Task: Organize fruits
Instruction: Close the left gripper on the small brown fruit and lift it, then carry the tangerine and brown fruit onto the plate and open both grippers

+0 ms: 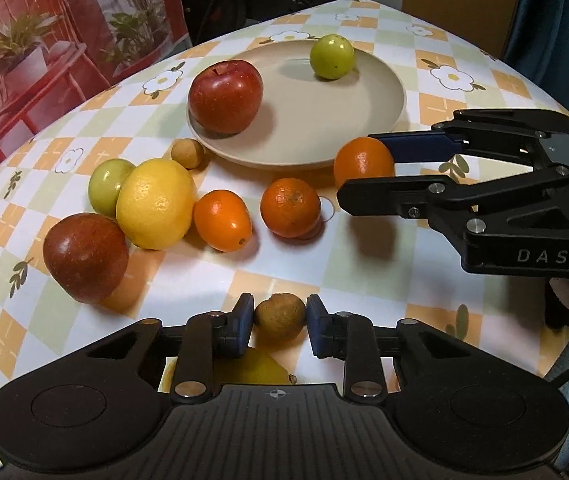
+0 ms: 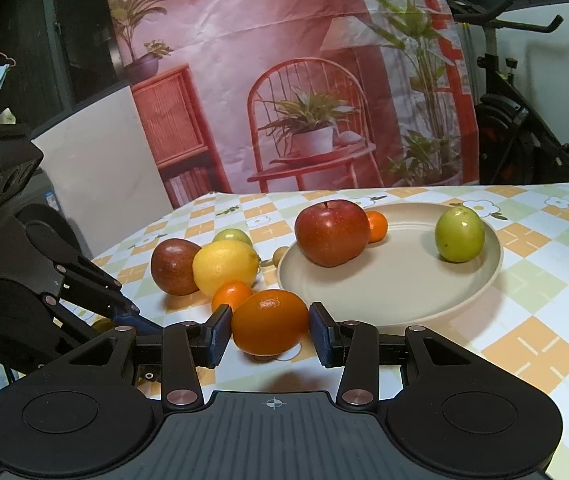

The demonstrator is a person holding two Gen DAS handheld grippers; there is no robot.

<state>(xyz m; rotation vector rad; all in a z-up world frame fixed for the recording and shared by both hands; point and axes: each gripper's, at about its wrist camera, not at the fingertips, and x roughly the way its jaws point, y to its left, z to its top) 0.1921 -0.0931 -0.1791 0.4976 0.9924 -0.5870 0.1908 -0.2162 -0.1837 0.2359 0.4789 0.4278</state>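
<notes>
Plate (image 1: 364, 120) rests on bench (image 1: 364, 264), carrying apple (image 1: 225, 96) at its left edge and round fruit (image 1: 331, 57) behind. Lemon (image 1: 155, 203), second apple (image 1: 85, 257) and two oranges (image 1: 222, 220) lie before the plate

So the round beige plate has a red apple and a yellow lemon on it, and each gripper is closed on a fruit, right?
Not quite. Beside the red apple on the round beige plate sits a green round fruit, as the right wrist view shows; the yellow lemon lies on the tablecloth. Both grippers do grip fruit.
</notes>
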